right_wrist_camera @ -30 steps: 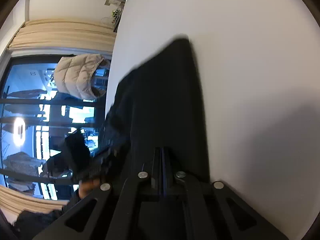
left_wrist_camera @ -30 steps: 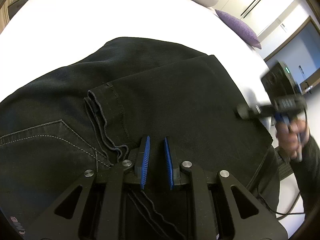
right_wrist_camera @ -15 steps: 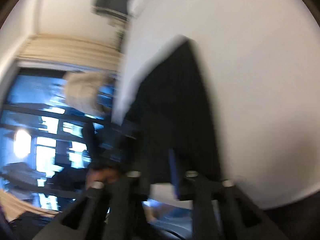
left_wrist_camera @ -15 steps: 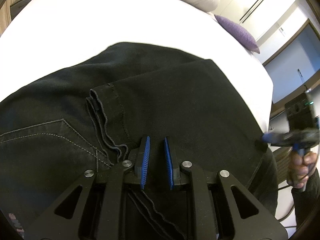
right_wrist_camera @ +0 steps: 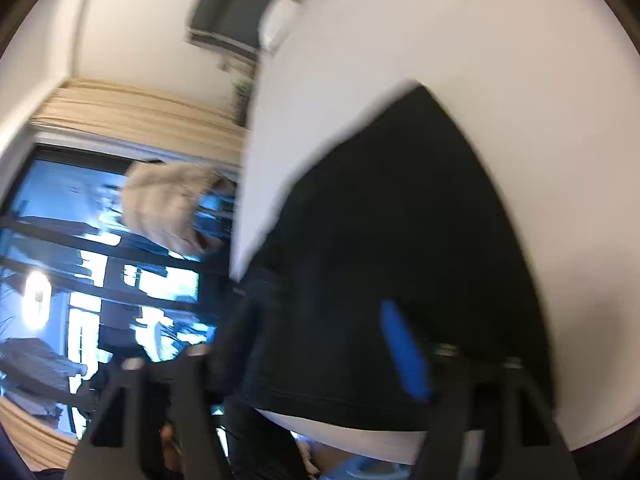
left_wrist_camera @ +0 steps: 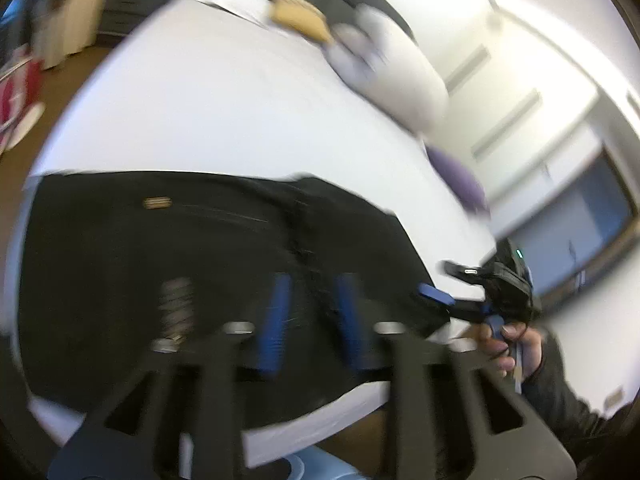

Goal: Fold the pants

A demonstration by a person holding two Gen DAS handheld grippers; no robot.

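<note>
The black pants (left_wrist_camera: 192, 256) lay folded into a flat dark block on the white bed (left_wrist_camera: 208, 112), close to the near edge. In the left wrist view the block ran across the picture, its long axis from left to right, with a small tan label on the left part.

The left gripper (left_wrist_camera: 312, 320) hung over the near middle of the block, tilted down toward it. Its blue pads (left_wrist_camera: 276, 320) stood apart and had just been opening — nothing was clamped between them, the cloth only lay below.

The right gripper (right_wrist_camera: 320, 344) was at the other end. Seen from the left wrist it sat at the right-hand edge of the pants, just off the bed's corner, gripped by a hand (left_wrist_camera: 516, 344) in a dark sleeve. Its jaws had also just been opening and stood wide; only one blue pad showed clearly through the blur, with the pants' edge below and ahead of it, not pinched.

Both views were smeared, so fine detail of hems and seams could not be read.

Judging from this, the fold in hand looked released. Any further fold would likely bring one short end over the other — each gripper being nearest its own end, the right one closer to an edge.
</note>
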